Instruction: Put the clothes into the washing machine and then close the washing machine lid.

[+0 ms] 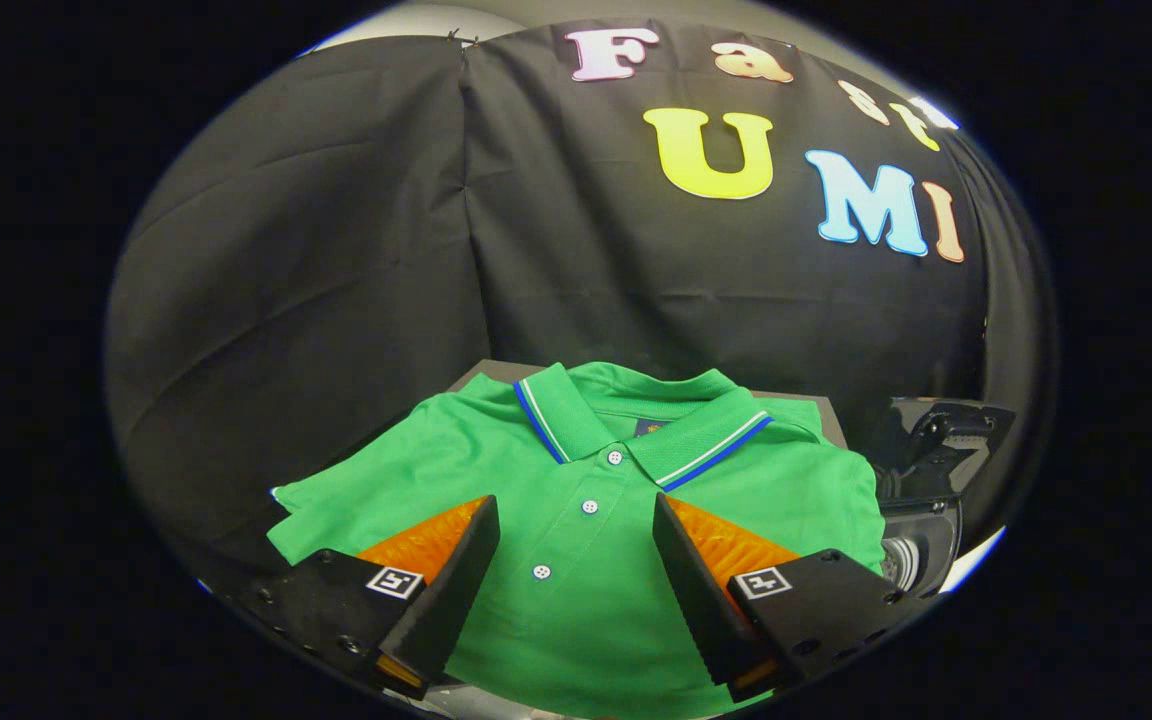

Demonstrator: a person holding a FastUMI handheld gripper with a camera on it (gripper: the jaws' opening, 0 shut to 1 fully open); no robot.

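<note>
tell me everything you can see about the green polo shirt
The green knit-looking polo shirt lies spread flat, front up, on a dark surface before the black cloth wall. Its collar, edged with blue and white stripes, is folded down; three white buttons run down the placket, with a small label inside the neck. The hand-held gripper hovers open above it, fingers either side of the placket; contact is unclear.

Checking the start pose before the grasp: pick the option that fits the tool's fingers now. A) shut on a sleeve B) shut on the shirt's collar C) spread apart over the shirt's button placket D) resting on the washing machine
C: the tool is open, its fingers either side of the green polo shirt placket.
</note>
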